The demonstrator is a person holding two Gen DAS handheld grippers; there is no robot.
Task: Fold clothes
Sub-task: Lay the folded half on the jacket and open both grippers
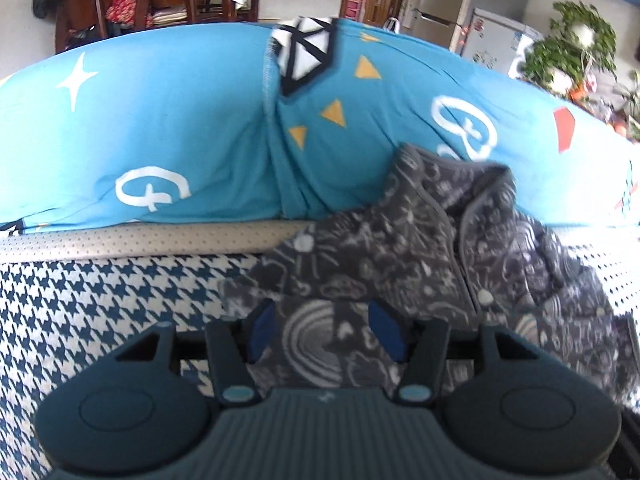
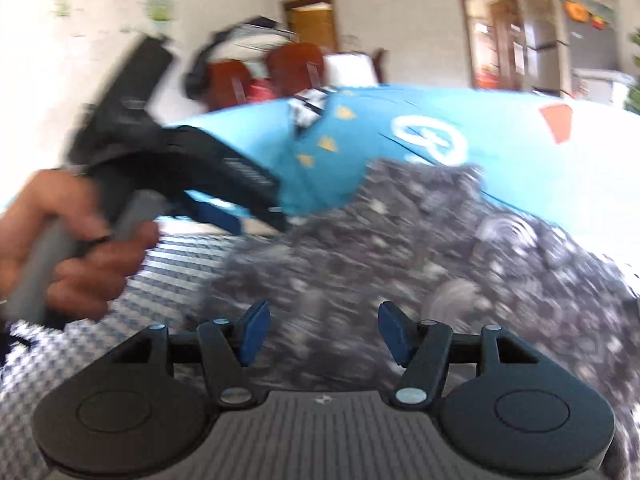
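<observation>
Both released — left gripper (image 1: 326, 334) and right gripper (image 2: 322, 332) jaws apart over grey garment (image 1: 420, 264); regrip near edges evenly, fold away squarely.

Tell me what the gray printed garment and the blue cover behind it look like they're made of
The gray garment looks like soft, matte, fleece-like or quilted knit: it slumps in thick folds, with bound edges and a white doodle print. The blue cover looks like thin, smooth woven cotton or a blend: it pulls into fine creases, and its printed shapes lie flat. Neither is certain from looks alone.
</observation>
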